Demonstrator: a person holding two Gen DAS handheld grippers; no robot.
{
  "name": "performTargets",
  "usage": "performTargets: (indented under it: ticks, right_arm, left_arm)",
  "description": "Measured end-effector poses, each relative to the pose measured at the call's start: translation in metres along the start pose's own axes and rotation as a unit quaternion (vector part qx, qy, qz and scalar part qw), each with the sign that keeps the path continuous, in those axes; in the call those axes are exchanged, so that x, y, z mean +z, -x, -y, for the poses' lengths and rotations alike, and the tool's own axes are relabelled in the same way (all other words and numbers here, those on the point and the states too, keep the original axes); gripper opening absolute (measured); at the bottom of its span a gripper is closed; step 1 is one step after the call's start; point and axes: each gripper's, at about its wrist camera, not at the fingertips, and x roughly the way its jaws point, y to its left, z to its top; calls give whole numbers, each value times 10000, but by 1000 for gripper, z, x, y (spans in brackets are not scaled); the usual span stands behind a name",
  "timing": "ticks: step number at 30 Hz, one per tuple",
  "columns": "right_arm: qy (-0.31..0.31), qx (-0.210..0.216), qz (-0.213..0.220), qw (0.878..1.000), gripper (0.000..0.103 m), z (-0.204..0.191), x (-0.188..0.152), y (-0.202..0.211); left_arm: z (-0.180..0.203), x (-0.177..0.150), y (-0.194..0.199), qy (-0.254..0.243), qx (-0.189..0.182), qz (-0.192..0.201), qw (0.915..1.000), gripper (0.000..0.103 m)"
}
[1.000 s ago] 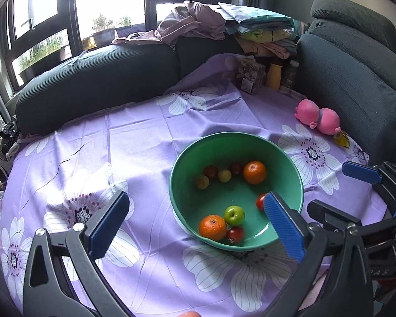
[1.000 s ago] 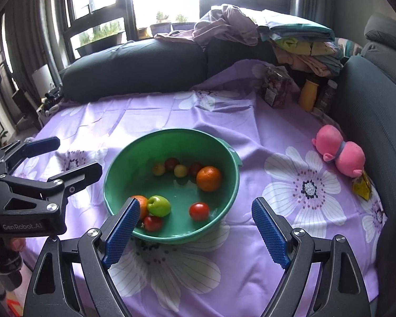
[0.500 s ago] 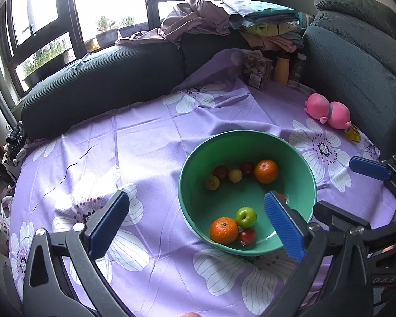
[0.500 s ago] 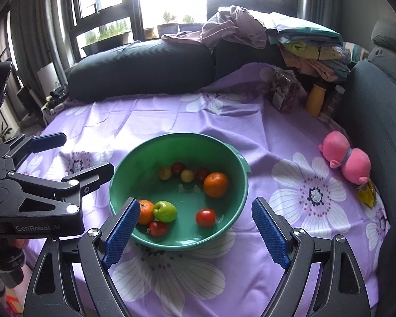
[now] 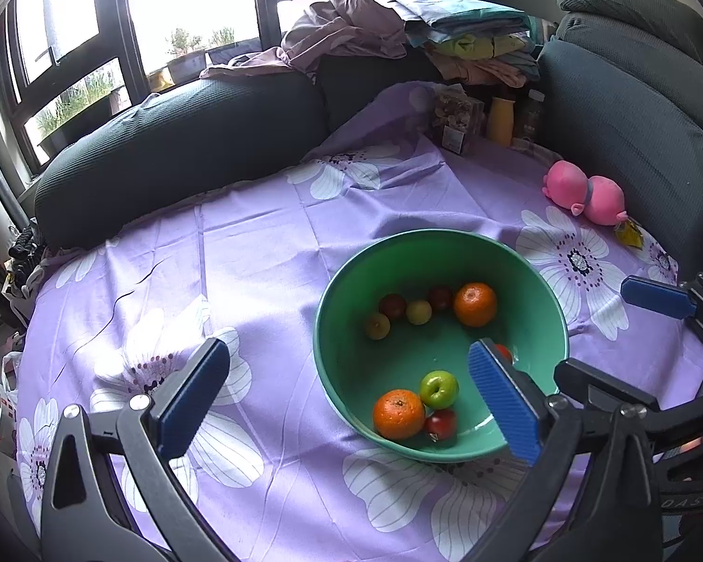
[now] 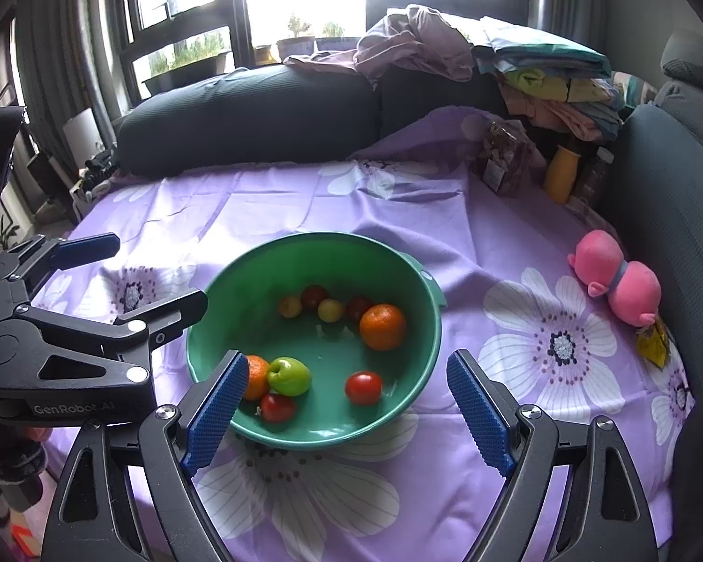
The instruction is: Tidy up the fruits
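Observation:
A green bowl (image 5: 529, 290) stands on the purple flowered cloth and holds all the fruit in view. In it are two oranges (image 5: 475, 303) (image 5: 398, 413), a green apple (image 5: 438, 388), red tomatoes (image 6: 363, 387) and several small yellow and dark red fruits (image 6: 328, 309). My left gripper (image 5: 347, 351) hovers open over the bowl's near left side, gripping nothing. My right gripper (image 6: 347, 365) hangs open above the bowl's near rim (image 6: 239, 309), also with nothing in it. Each gripper shows in the other's view, the left one (image 6: 159, 269) and the right one (image 5: 593, 328). The right gripper's left finger hides part of the near orange (image 6: 258, 374).
A pink plush toy (image 6: 618, 276) and a yellow packet (image 6: 651, 342) lie on the cloth at the right. A snack bag (image 6: 501, 159) and a yellow bottle (image 6: 562, 173) stand at the back right. Dark sofa cushions (image 6: 258, 112) ring the table, with piled clothes (image 6: 539, 70) behind.
The left gripper has drifted slightly, so the bowl sits a little further right in its view. Both grippers have stayed open and the fruit has not moved.

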Motion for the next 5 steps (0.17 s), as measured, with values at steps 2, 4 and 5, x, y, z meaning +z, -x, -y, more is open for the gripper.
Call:
performTargets:
  ticks: [2, 4, 5]
  right_arm:
    - [-5, -1, 1, 10000, 87, 0, 0, 0]
    - [-16, -1, -4, 10000, 87, 0, 0, -1]
    - [-9, -6, -7, 10000, 87, 0, 0, 0]
  left_arm:
    - [0, 0, -1, 7, -6, -4, 10000, 102]
    - [1, 1, -1, 8, 11, -10, 10000, 102]
    - [1, 1, -2, 9, 14, -13, 10000, 102]
